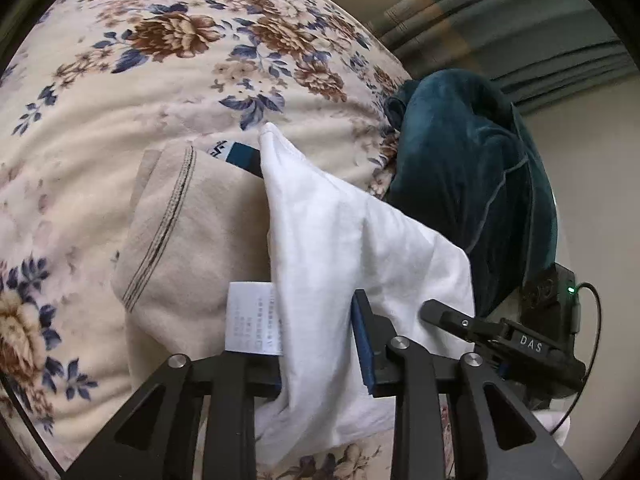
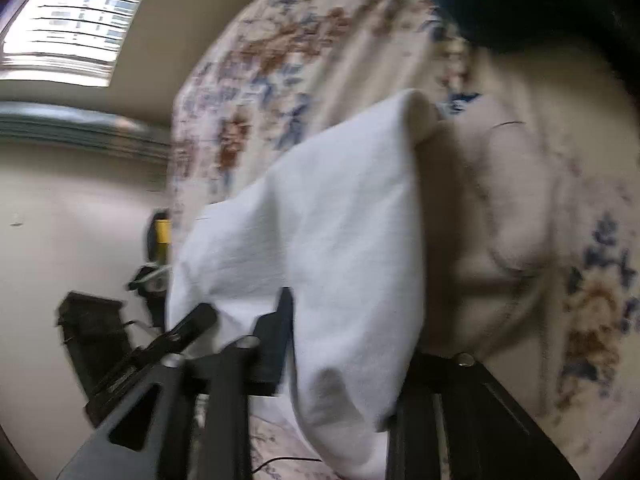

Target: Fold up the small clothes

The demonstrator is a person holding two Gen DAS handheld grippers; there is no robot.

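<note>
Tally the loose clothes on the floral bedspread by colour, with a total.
White: 1, white garment, draped between both grippers
Beige: 1, beige garment
Dark teal: 1, teal velvet garment
Total: 3
A blue-and-white patterned piece peeks out behind; too hidden to count.

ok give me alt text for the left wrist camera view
A white garment drapes between the fingers of the left gripper, lying over a beige garment with a white care label. Both rest on a floral blanket; dark teal velvet clothing sits at right.
</note>
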